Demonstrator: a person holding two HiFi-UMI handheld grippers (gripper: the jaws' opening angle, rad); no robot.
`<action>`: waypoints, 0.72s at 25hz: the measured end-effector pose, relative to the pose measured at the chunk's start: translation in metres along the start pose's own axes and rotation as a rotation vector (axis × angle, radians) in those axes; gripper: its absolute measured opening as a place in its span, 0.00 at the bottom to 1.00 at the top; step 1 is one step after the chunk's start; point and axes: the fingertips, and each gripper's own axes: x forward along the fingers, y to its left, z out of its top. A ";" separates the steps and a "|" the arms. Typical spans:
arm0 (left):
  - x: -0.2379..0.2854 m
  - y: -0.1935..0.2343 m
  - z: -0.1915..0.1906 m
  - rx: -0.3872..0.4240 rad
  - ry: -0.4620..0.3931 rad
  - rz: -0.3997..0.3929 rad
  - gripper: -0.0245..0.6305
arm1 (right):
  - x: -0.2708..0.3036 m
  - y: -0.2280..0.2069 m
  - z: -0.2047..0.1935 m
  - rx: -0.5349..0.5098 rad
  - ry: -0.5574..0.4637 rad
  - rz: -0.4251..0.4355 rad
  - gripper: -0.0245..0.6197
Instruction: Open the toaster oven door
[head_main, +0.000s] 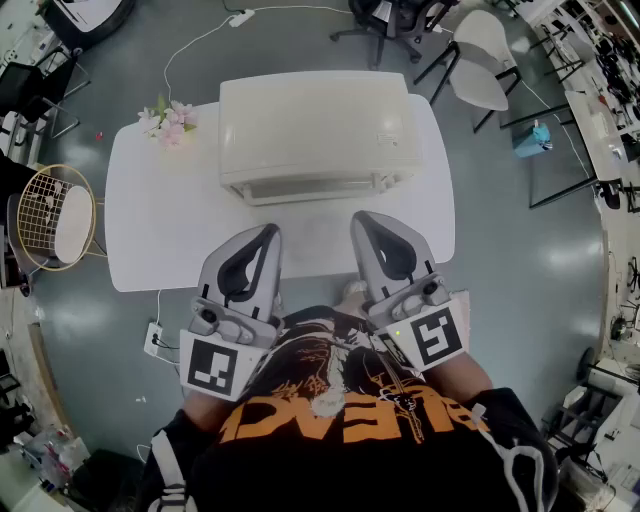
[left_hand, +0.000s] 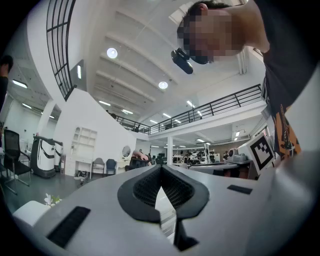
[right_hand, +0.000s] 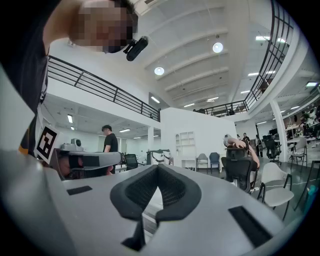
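A cream toaster oven (head_main: 315, 125) stands at the far middle of a white table (head_main: 160, 230). Its front door (head_main: 310, 188) faces me and looks closed. My left gripper (head_main: 268, 232) and right gripper (head_main: 362, 218) are held side by side over the table's near edge, close to my body, with their tips toward the oven and a gap short of it. Both are shut with nothing between the pads. The left gripper view shows the left gripper (left_hand: 161, 167) tilted up at a hall ceiling. The right gripper (right_hand: 158, 166) likewise points up in the right gripper view.
A bunch of pink flowers (head_main: 167, 122) lies at the table's far left corner. A wire stool (head_main: 55, 215) stands to the left of the table. A white chair (head_main: 485, 60) stands beyond its right end. A power strip (head_main: 157, 340) lies on the floor near my left side.
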 end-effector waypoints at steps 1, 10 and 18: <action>0.000 0.000 -0.001 0.003 0.004 0.000 0.07 | 0.000 -0.001 -0.001 0.000 -0.001 0.000 0.06; 0.004 0.002 -0.005 0.002 0.016 0.006 0.07 | 0.004 -0.004 0.000 -0.008 -0.014 0.007 0.06; 0.003 0.012 -0.006 -0.018 -0.005 0.004 0.07 | 0.019 -0.012 -0.025 0.055 0.064 0.069 0.06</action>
